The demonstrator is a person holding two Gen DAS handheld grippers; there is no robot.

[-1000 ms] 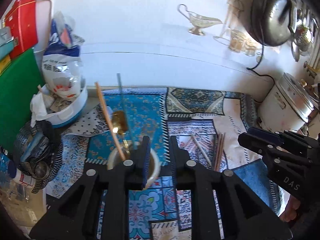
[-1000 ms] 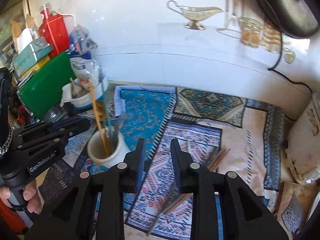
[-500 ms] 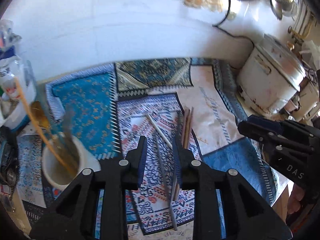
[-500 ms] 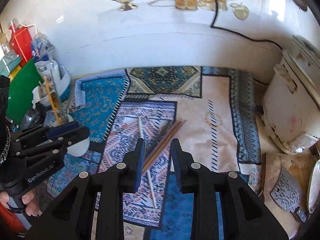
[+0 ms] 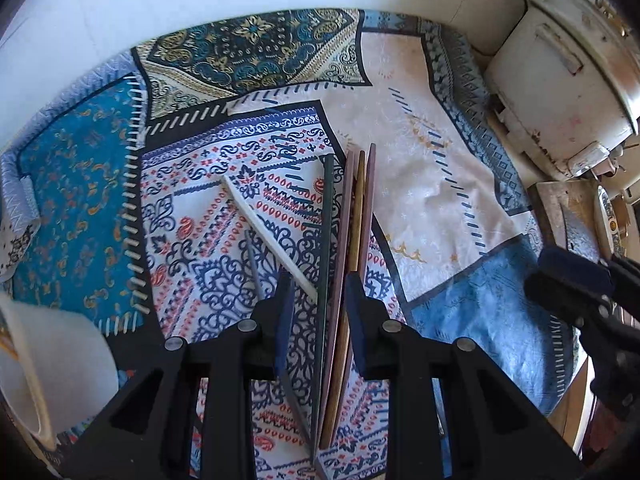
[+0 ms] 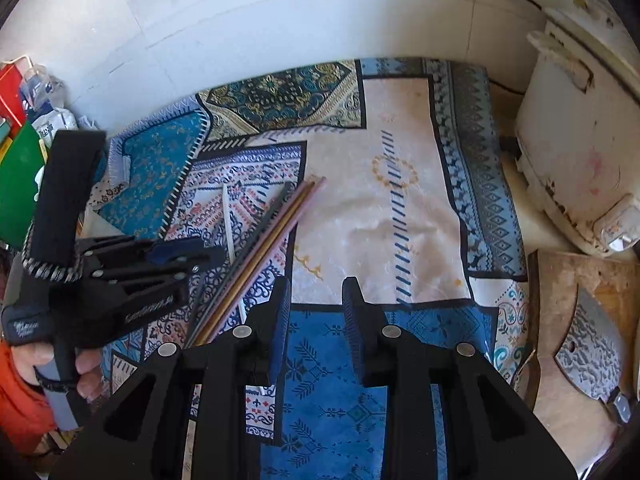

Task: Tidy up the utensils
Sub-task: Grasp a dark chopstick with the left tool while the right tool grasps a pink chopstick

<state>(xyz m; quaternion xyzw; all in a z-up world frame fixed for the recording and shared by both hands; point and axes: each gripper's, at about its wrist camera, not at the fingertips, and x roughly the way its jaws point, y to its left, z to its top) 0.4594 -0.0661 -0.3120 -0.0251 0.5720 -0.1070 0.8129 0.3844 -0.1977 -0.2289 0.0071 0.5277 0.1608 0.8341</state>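
Bright daylight fills both pictures and seems to come from the right. The white wall (image 6: 280, 20) looks washed out and shiny. The patterned cloth (image 5: 440, 184) is clear in the middle. The edges bend round and go dark in the corners. The white cup (image 5: 60, 360) on the near left looks blurry.

Home kitchen: rice cooker (image 6: 576, 128), cleaver (image 6: 590, 354) on chopping board (image 6: 560, 280), chopsticks (image 5: 352, 240)
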